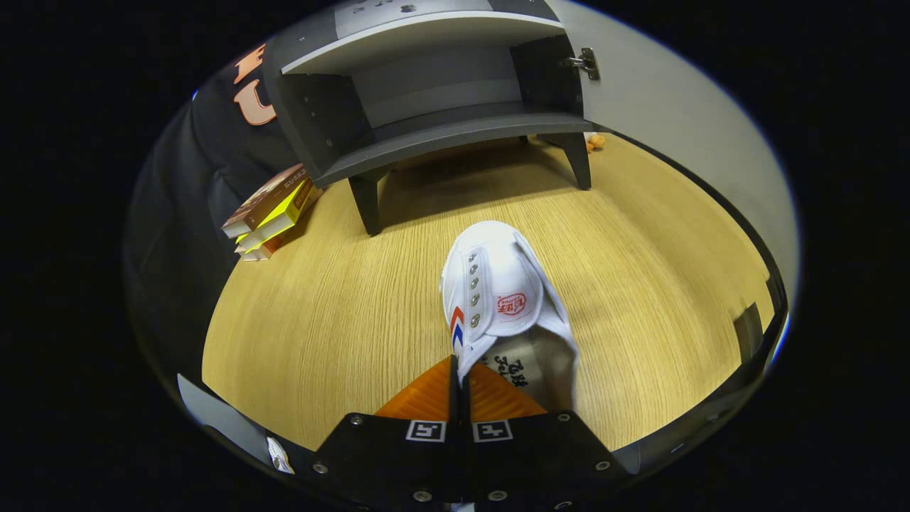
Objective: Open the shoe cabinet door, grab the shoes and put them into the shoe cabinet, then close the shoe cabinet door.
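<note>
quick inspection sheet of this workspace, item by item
surface: wooden table, bare around the shoe
job's things: white shoe pinched at its side wall, pointing toward the shoe cabinet; cabinet door swung open, shelves hold nothing
clutter: stack of books beside the cabinet's left leg; small orange object behind its right leg
grippers: gripper shut on the shoe
cables: nothing seen
surroundings: black cloth wall behind

A staged recording booth is suggested, a small grey shoe cabinet (434, 107) set on a wood-grain tabletop (320, 313), black cloth hung behind the cabinet, boxes (270, 213) stacked left of it, its door (675, 121) swung open to the right.
</note>
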The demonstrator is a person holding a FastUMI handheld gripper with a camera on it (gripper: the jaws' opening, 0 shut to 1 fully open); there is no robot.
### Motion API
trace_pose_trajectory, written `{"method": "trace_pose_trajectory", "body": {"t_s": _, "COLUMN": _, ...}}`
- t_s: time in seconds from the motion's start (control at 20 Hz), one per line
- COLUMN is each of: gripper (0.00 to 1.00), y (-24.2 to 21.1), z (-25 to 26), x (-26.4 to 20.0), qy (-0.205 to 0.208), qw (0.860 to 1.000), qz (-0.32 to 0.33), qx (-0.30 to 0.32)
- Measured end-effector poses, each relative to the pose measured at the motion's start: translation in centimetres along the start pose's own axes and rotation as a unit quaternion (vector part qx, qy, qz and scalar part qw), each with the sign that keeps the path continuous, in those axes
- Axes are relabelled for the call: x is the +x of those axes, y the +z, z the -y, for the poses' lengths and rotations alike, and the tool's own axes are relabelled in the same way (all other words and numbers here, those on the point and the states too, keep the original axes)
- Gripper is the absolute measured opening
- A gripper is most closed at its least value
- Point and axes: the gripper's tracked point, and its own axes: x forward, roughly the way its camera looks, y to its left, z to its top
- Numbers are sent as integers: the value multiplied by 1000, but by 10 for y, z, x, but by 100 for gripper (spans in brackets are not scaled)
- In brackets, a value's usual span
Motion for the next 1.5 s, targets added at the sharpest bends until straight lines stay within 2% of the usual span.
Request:
{"method": "trace_pose_trajectory", "body": {"t_s": 0.25, "gripper": 0, "y": 35, "z": -12, "x": -25, "qy": -3, "qw": 998, "qz": 44, "qx": -33}}
{"method": "trace_pose_trajectory", "body": {"t_s": 0.6, "gripper": 0, "y": 78, "z": -32, "x": -69, "qy": 2, "qw": 995, "qz": 93, "qx": -33}}
{"method": "trace_pose_trajectory", "body": {"t_s": 1.05, "gripper": 0, "y": 220, "z": -55, "x": -180, "qy": 14, "qw": 969, "qz": 236, "qx": -67}}
{"method": "trace_pose_trajectory", "body": {"t_s": 1.25, "gripper": 0, "y": 280, "z": -56, "x": -203, "qy": 25, "qw": 958, "qz": 275, "qx": -79}}
{"method": "trace_pose_trajectory", "body": {"t_s": 1.5, "gripper": 0, "y": 342, "z": -61, "x": -198, "qy": 48, "qw": 950, "qz": 289, "qx": -106}}
